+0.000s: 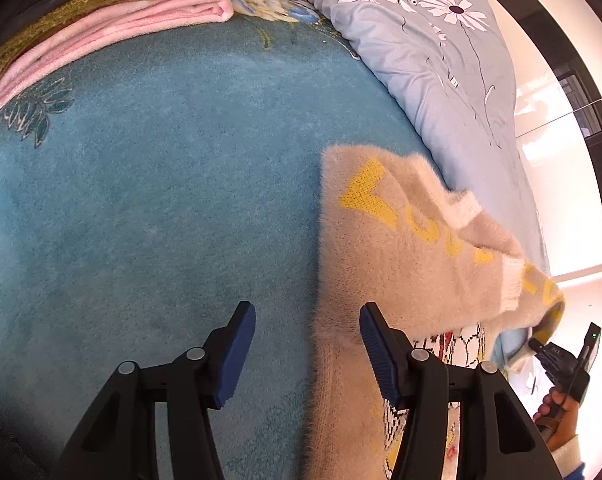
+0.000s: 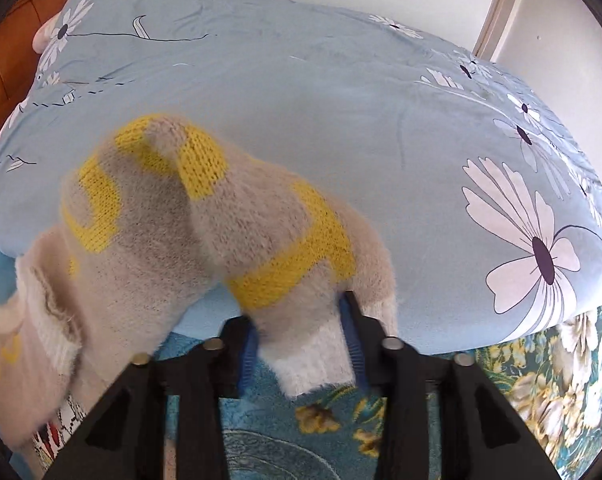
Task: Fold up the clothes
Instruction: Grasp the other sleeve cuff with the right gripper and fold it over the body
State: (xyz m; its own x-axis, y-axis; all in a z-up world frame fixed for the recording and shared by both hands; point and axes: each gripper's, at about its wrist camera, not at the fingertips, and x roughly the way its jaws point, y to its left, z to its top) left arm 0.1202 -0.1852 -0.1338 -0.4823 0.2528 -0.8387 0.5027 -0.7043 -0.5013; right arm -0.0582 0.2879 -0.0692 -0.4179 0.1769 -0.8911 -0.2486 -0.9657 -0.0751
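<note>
Left wrist view first, going left to right: way over on the far left there's a stack of folded pink blankets [image 1: 113, 20] sitting on the teal bedspread [image 1: 161, 160]. My left tongs [image 1: 307, 350] are spread apart with nothing between the pads, just hanging over the bedspread. The left pad sits over bare teal fabric, and the right pad is right on the edge of the fuzzy beige sweater [image 1: 401, 240] with the yellow letters. So the sweater starts at my right finger and runs off to the right, draped across the bed and up against the light blue flowered duvet [image 1: 441, 60]. Down in the far right corner I can see the right tongs [image 1: 541, 350] held in a hand [image 1: 561, 412], with the end of the sweater pulled out toward them.

Right wrist view, same sweep: the body of the sweater [image 2: 101, 280] bunches up on the left, lifted and folded over itself, a bit blurry at the left edge. Dead center, my right tongs [image 2: 301, 344] are pinching a white ribbed cuff [image 2: 313, 360] of the sweater, both blue pads pressed into it, and the beige sleeve rises up out of the grip. Behind and off to the right it's all blue duvet [image 2: 381, 160] with big white flowers, with the bedspread's flower border [image 2: 561, 380] showing at lower right.
</note>
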